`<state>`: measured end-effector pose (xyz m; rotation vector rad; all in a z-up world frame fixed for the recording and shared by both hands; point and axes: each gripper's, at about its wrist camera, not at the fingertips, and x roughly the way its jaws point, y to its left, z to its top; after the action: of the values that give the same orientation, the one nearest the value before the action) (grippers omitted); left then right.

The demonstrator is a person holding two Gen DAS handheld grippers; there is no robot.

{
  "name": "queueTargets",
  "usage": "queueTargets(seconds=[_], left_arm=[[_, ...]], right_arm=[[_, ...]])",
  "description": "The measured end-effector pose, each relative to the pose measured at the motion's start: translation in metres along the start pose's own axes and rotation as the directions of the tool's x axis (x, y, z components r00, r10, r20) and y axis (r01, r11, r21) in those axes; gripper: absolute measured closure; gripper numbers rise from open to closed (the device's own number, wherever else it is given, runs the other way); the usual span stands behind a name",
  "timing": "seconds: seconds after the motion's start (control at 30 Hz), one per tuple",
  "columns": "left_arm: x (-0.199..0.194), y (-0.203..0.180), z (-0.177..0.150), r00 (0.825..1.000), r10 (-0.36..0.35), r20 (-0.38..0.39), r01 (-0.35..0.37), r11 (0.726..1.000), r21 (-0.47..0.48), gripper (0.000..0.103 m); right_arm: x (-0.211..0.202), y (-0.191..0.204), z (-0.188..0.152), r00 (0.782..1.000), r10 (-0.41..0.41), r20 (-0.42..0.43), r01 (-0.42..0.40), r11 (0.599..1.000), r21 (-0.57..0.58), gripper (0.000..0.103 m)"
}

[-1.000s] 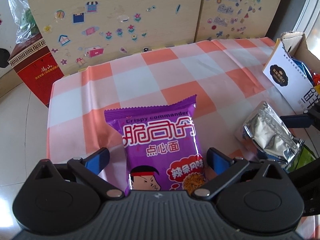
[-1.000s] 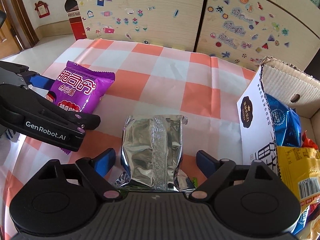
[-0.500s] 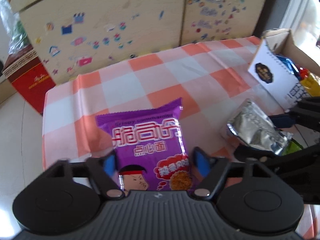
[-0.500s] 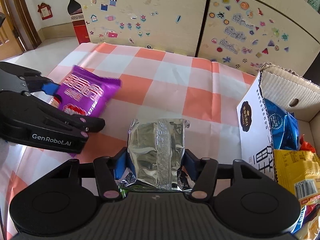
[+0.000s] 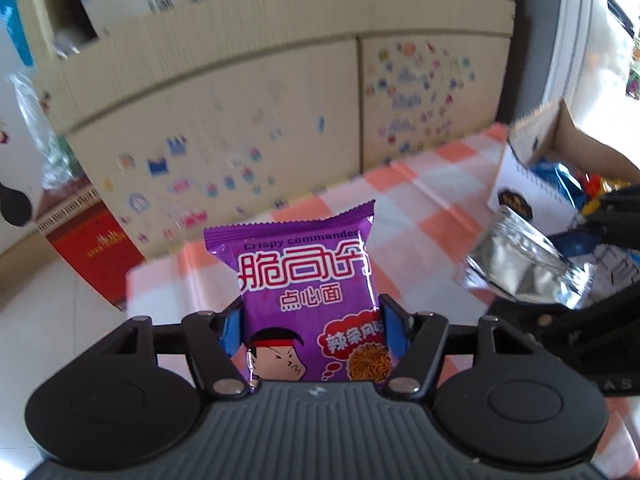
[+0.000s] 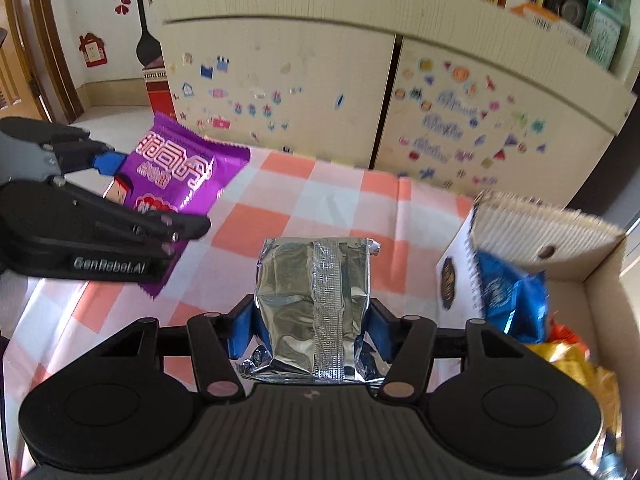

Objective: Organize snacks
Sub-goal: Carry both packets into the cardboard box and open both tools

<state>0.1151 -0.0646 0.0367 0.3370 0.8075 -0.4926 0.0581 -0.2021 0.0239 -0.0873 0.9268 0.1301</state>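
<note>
Checked tablecloth (image 6: 320, 208) | left gripper (image 5: 312, 324) pinching purple packet (image 5: 304, 276) | right gripper (image 6: 310, 326) pinching silver packet (image 6: 316, 292)

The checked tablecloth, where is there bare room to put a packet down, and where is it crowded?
The checked tablecloth lies bare across its middle and back, between the purple packet in the left claw, the cabinet doors and the cardboard box. It is crowded inside that box, already holding blue and yellow packets. The right claw holds a silver packet.
</note>
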Motion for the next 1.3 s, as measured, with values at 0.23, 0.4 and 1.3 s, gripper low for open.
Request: queueTargets(seconds=[0.23, 0.4, 1.3], left_arm=[[-0.015, -0.016, 0.004, 0.992, 0.057, 0.115, -0.063, 0.997, 0.047, 0.038], [-0.023, -0.03, 0.009, 0.983, 0.058, 0.174, -0.07, 0.995, 0.064, 0.038], [-0.042, -0.111, 0.034, 0.952, -0.073, 0.298, 0.042, 0.993, 0.109, 0.038]], right_arm=[[-0.021, -0.003, 0.004, 0.997, -0.039, 0.067, 0.041, 0.999, -0.033, 0.038], [-0.035, -0.005, 0.002, 0.992, -0.063, 0.108, 0.069, 0.996, -0.056, 0.038], [-0.121, -0.104, -0.026, 0.956, -0.218, 0.199, 0.187, 0.968, 0.165, 0.038]])
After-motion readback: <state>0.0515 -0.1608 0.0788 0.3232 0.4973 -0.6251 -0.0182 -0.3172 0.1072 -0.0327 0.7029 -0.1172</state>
